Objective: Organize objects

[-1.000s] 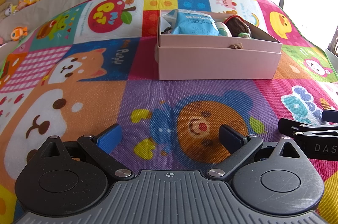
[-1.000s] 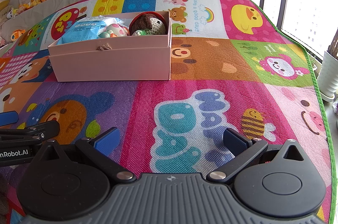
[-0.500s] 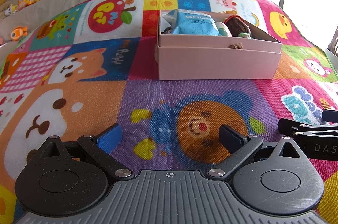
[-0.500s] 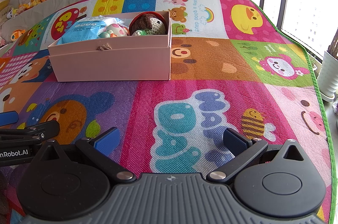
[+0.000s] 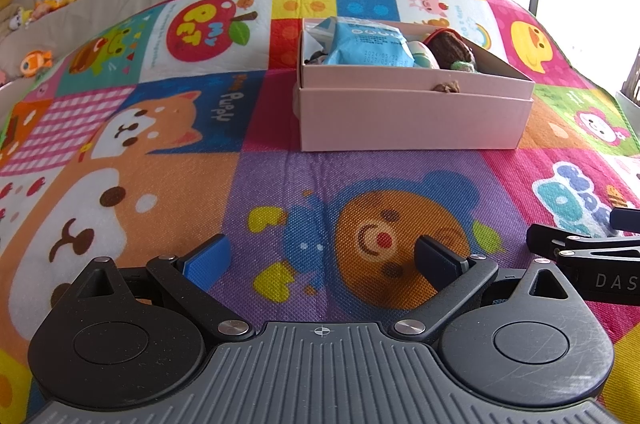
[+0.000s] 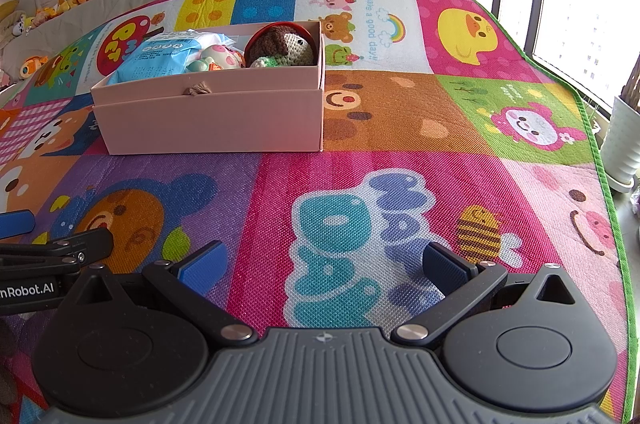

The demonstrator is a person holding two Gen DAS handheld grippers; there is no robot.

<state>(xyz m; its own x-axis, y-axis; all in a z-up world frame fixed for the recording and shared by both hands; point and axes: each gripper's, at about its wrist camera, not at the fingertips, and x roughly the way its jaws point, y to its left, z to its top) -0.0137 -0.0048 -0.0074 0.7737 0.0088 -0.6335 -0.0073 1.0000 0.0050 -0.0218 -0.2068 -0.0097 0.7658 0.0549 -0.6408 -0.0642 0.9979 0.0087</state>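
Play mat [image 5: 280, 180]: colourful, printed with cartoon animals and letters, covering the whole working surface.

Left gripper [image 5: 320, 260]: low over the mat above the printed bear face, fingers spread wide apart, nothing between them. Blue pad on the left finger [image 5: 204, 258], dark pad on the right.

Pink box [image 5: 412, 120]: open-topped cardboard, standing on the mat well ahead of both grippers; ahead and slightly right in the left wrist view, ahead and to the left in the right wrist view [image 6: 212, 120]. A small brownish knot sits at the middle of its front rim.

Contents of the box, left to right:
- blue packet [image 6: 164, 56], lying flat, printed text on top;
- small pale figurine [image 6: 220, 58] with pink and orange details, just beside the packet;
- brown crocheted toy [image 6: 284, 44], resting against a red rim at the right end.

Right gripper [image 6: 322, 262]: low over the mat above the large blue and teal letters, fingers likewise spread wide, empty. It lies just beside the left gripper, whose arm shows at the left edge of the right wrist view.

White ribbed pot [image 6: 624, 148]: off the mat's green edge, far right, by the window.
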